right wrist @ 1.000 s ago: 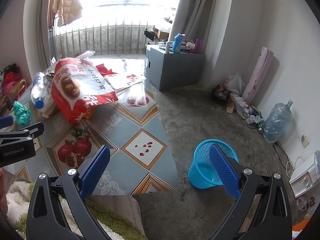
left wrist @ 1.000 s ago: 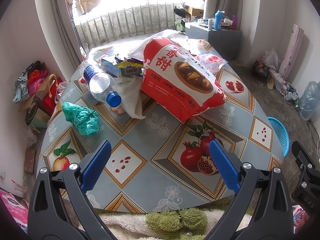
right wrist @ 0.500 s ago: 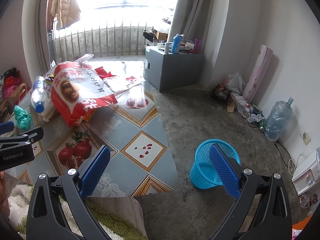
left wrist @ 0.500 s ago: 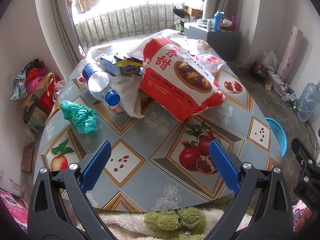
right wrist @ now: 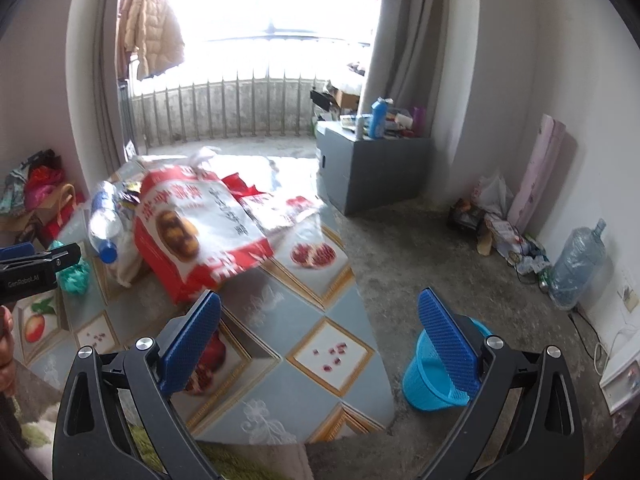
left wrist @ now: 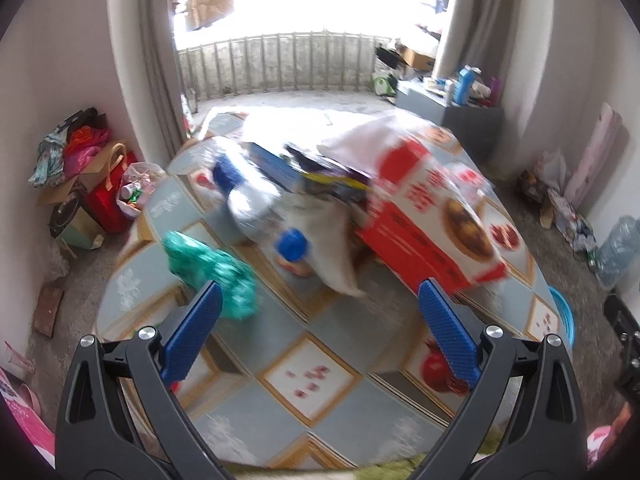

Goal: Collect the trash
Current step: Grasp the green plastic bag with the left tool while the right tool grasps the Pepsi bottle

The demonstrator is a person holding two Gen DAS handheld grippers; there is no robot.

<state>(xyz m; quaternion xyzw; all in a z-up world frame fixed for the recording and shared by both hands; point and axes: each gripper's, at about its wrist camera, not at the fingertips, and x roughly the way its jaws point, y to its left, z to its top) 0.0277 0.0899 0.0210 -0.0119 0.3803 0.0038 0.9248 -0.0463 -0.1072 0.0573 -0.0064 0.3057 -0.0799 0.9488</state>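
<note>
The left gripper point(left wrist: 320, 332) and right gripper point(right wrist: 320, 332) both hold their jaws wide apart, empty. On the patterned table point(right wrist: 320, 308) lie a green crumpled bag point(left wrist: 212, 272), plastic bottle point(right wrist: 103, 222) and red snack bag point(right wrist: 196, 224). A blue basket point(right wrist: 432, 376) stands on the floor beside the table.

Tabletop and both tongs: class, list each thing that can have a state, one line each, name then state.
left tongs: open, empty
right tongs: open, empty
plastic bottle: lying on its side, blue cap on
red snack bag: lying flat on the pile
green plastic bag: crumpled
blue basket: upright on the floor, contents unclear
</note>
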